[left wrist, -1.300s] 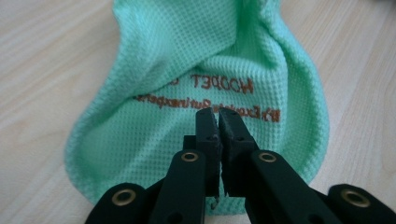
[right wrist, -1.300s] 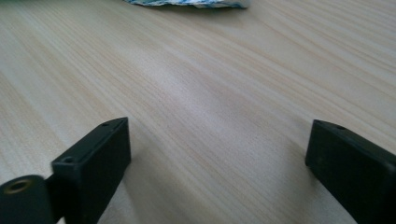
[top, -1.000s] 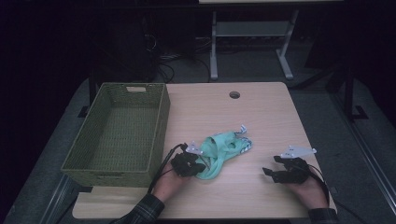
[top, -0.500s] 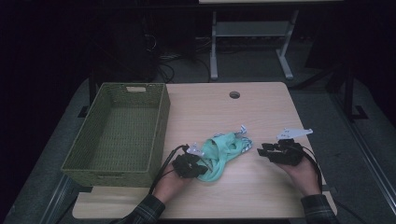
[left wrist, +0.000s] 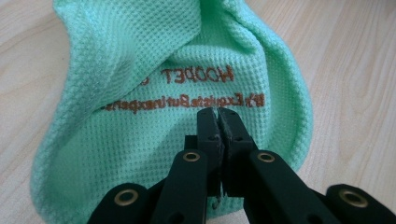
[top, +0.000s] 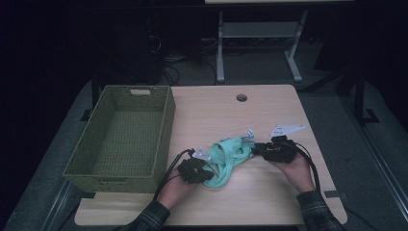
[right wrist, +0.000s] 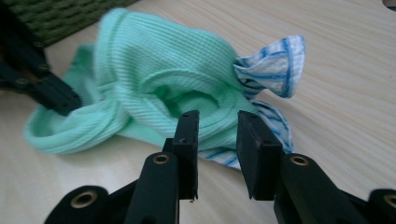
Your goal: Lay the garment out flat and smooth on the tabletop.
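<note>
**Soft green garment pinched at one end, second gripper poised at the other**

A dim room is seen, with cables and metal frame legs on the floor behind a pale wood-grain bench [top: 269, 115]. An empty green woven basket [top: 166, 130] stands on the left part of the bench. The crumpled mint-green knit garment [top: 230, 155] lies near the front edge, just right of the basket, with a blue-and-white striped fabric piece [right wrist: 275, 65] bunched at its far end.

The garment is judged light, limp and non-fragile; it can be expected to sag and trail when lifted, so no single hold will carry its shape. A waffle texture is seen in the left gripper view, which should resist slipping. A thick fold or a hem is judged the surest place to take hold, at opposite ends if it is to be spread.

The left gripper [left wrist: 218, 116] is clamped on a fold of the garment, below brown embroidered lettering, its jaws pressed together with cloth between. It is held low by the left hand [top: 174, 192], forearm entering from the bottom edge. The right gripper [right wrist: 215, 122] is held with jaws parted, empty, aimed at the striped end and just short of it, the right hand [top: 296, 171] low over the bench.
</note>
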Demonstrator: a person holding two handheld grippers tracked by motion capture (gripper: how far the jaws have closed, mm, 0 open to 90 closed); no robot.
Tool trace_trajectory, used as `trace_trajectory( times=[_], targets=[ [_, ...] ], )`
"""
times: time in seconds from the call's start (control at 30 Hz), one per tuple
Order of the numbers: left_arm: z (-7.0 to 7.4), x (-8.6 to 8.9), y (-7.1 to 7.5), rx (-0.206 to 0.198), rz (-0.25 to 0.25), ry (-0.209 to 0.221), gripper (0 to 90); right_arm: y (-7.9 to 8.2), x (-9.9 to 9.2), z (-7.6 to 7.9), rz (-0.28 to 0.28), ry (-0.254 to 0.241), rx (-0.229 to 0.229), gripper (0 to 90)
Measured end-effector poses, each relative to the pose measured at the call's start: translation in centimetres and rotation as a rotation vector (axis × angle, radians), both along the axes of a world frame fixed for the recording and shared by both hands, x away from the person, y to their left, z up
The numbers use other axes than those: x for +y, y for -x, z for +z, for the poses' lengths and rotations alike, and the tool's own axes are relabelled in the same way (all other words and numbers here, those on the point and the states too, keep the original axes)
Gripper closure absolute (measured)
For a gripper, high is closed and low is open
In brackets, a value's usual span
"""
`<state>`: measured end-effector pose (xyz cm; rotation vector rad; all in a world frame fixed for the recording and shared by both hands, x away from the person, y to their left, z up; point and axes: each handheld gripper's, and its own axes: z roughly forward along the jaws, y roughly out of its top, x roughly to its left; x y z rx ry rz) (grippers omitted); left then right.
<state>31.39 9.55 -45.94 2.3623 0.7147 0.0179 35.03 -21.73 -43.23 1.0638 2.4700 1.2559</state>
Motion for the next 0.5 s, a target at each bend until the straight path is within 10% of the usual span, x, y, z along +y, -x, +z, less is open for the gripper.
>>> trace_trajectory(
  times=[0.5],
  targets=[
    [0.1, -0.1, 0.1, -0.012, -0.006, -0.011, 88.3, -3.4, 1.9, -3.7, -0.007, 0.098, 0.070, 90.0]
  ],
)
